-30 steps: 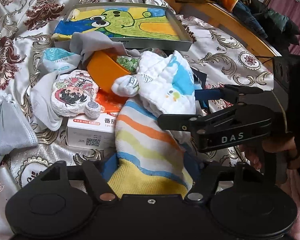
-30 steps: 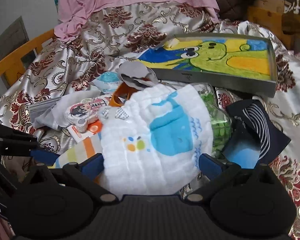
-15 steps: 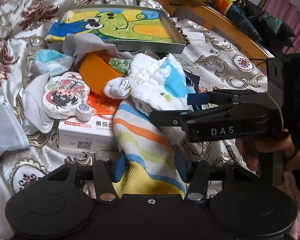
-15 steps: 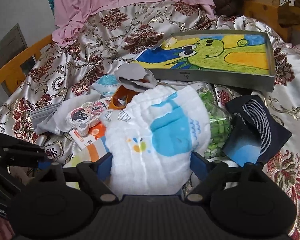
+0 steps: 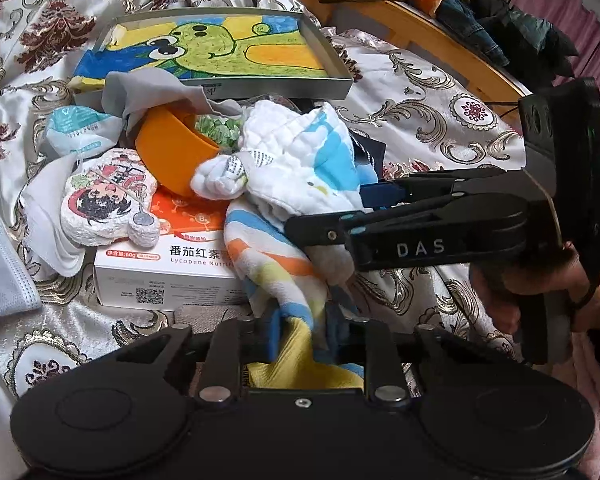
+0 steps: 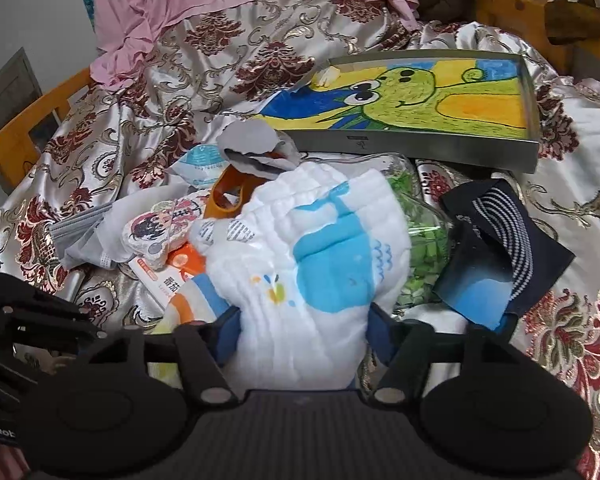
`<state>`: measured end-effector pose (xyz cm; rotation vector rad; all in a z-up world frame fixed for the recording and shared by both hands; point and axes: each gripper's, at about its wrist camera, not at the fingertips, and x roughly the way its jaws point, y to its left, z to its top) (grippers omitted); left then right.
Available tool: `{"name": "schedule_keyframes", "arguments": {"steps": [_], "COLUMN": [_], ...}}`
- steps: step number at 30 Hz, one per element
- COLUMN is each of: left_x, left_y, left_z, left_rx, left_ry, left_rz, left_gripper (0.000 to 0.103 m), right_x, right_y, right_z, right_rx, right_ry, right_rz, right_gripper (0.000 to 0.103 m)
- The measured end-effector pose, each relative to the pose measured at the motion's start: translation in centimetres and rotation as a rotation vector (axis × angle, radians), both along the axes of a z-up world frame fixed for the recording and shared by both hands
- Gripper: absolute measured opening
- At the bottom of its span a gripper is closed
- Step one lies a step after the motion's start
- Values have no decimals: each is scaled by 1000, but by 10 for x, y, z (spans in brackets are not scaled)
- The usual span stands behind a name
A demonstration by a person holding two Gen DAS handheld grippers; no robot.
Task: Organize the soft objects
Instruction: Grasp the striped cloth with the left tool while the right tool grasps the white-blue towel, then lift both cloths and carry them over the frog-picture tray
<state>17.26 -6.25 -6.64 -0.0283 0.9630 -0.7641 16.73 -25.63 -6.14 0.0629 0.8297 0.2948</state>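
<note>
- The orange bowl (image 5: 172,152) is half buried under the grey cloth (image 5: 148,88).
- The white box (image 5: 168,276) has its label partly covered by the striped towel (image 5: 276,264).
- The face mask (image 5: 0,272) is cut off at the frame's left edge.

Striped cloth (image 5: 276,276) (orange, yellow, blue bands) bunched on bed, overlapping white box edge. White quilted cloth (image 6: 320,276) with blue whale print crumpled atop it, touching.

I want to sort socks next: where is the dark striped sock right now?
In the right wrist view the dark striped sock lies right of centre on the bedspread, beside the bag of green pieces and in front of the framed frog drawing.
</note>
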Motion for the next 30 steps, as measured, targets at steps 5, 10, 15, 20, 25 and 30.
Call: {"name": "schedule_keyframes", "arguments": {"steps": [5,10,15,20,25,30], "left_x": [-4,-10,-27,-39,-55,-64], "left_y": [4,5,4,-2,-11,-14], "left_z": [4,10,23,31,35,42], "left_rx": [-17,16,68,154,244,269], "left_ry": [-37,-128,-326,-503,-687,-793], "left_rz": [19,56,93,128,141,186], "left_gripper": [17,15,14,13,13,13], "right_x": [-1,-4,-9,-21,-30,-34], "right_y": [-8,-12,-13,-5,4,0], "right_z": [4,9,18,32,39,45], "right_rx": [8,18,0,-80,-139,-126], "right_ry": [4,-27,-116,-269,-363,-419], "right_rz": [-32,-42,-46,-34,-15,-56], "right_gripper": [41,34,27,24,24,24]}}
